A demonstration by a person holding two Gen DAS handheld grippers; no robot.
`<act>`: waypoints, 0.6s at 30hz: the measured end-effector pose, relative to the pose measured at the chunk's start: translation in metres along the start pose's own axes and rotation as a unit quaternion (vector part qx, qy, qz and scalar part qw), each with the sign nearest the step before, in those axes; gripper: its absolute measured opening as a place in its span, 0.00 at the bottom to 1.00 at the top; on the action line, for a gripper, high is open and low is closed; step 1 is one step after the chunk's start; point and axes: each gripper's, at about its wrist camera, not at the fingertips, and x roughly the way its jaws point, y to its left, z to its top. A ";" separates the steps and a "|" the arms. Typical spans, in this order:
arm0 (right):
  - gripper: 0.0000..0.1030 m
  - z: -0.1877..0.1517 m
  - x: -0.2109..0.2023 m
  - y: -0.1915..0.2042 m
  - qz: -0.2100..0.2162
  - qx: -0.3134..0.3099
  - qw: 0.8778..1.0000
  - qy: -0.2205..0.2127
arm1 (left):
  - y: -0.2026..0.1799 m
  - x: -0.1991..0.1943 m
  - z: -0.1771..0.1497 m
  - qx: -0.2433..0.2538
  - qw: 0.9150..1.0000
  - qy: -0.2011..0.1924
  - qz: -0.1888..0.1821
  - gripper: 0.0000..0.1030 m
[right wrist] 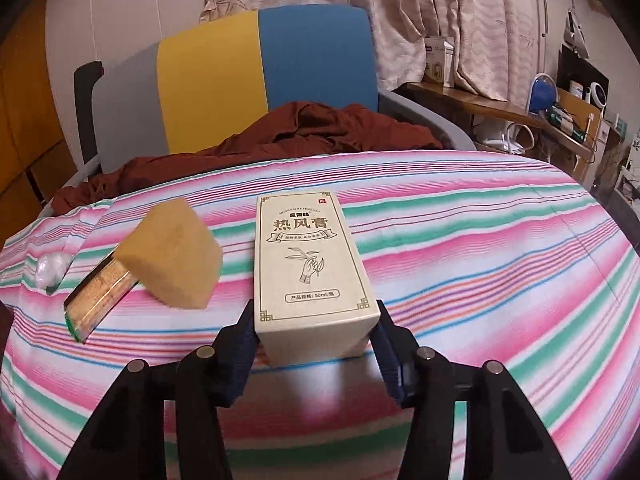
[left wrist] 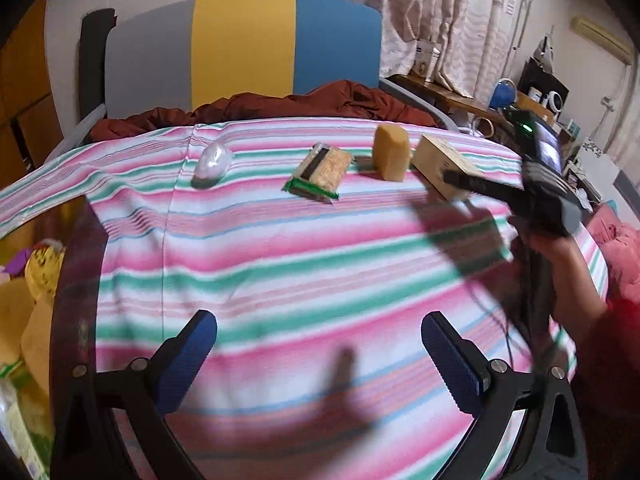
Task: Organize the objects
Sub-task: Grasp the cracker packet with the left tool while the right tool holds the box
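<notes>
While the cream box (right wrist: 316, 276) lies on the striped cloth (right wrist: 480, 264) of the bench, the right gripper (right wrist: 314, 344) has its two blue pads against the near end of it, one on each side, so it is clamped on the box. The box lies flat with its printed face up and its long side pointing away from the camera. Just to the left of it stands the yellow sponge block (right wrist: 174, 256), a little apart from the box. The flat packet with a green edge (right wrist: 98, 294) lies at the left of the sponge block and partly behind it. Farther left is a small white wrapped thing (right wrist: 50, 268), well apart from the box.

In the left wrist view the left gripper (left wrist: 318, 360) hangs over a bare part of the cloth with its pads wide apart and nothing between them. From there the same four things stand in a row near the far edge of the bench: the white wrapped thing (left wrist: 211, 164), the packet (left wrist: 322, 174), the sponge block (left wrist: 391, 152) and the box (left wrist: 442, 166). A person's hand (left wrist: 568, 264) holds the right gripper at the right side. Behind the bench there is a dark red cloth (right wrist: 280, 132) on a chair (right wrist: 260, 76) with grey, yellow and blue panels.
</notes>
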 end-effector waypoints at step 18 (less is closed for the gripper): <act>0.52 -0.021 -0.019 0.008 -0.023 0.022 0.999 -0.012 | -0.018 0.107 0.103 0.070 0.992 -0.022 0.102 1.00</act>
